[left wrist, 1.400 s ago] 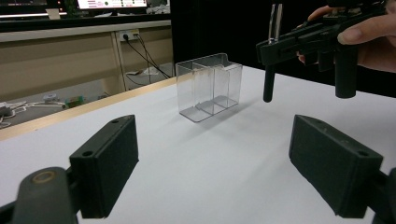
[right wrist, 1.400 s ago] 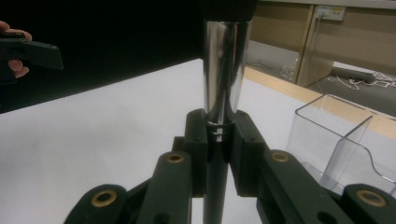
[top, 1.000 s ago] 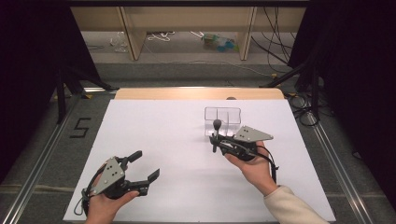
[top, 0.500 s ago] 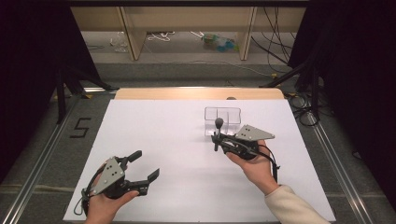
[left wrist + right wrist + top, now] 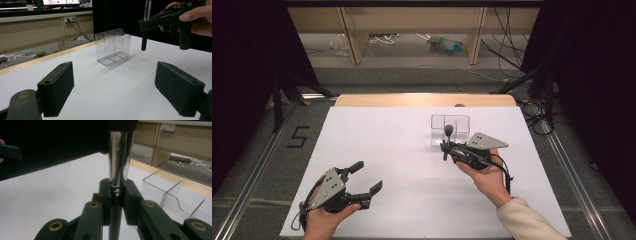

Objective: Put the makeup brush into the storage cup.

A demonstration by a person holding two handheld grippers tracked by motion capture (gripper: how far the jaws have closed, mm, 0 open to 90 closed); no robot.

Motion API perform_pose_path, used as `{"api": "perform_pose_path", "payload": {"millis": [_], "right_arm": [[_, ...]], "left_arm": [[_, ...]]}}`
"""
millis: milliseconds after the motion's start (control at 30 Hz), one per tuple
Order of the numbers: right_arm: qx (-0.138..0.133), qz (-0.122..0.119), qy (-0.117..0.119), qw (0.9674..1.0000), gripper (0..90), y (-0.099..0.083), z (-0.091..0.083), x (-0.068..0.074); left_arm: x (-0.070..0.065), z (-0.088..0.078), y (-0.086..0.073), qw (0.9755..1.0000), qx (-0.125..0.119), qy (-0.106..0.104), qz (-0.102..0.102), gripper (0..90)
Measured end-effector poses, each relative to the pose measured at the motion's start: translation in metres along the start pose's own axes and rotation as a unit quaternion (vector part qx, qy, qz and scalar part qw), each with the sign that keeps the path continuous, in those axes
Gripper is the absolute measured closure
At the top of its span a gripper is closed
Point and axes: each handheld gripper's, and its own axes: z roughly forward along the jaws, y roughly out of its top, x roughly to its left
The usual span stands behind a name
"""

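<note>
Right tool (image 5: 446, 148) clamps a chrome-and-black rod (image 5: 119, 167) upright — left tool (image 5: 364, 178) gapes, released.

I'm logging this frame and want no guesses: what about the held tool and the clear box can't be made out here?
- The chrome-and-black tool: its top is cut off by the right gripper view's upper edge, so its type stays unclear.
- Its lower end there is hidden behind the right gripper.
- In the high view, the tool is too small to identify.
- The clear divided container: its right part is cut off in the right gripper view.
</note>
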Motion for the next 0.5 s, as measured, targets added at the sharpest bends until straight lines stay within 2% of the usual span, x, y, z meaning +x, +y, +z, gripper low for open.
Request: {"api": "perform_pose_path", "payload": {"millis": [500], "right_arm": [[-0.002, 0.004, -0.01, 0.9999, 79.5, 0.0007, -0.0029, -0.0061]], "left_arm": [[-0.0002, -0.0001, 0.0001, 1.0, 0.001, 0.001, 0.0, 15.9]]}}
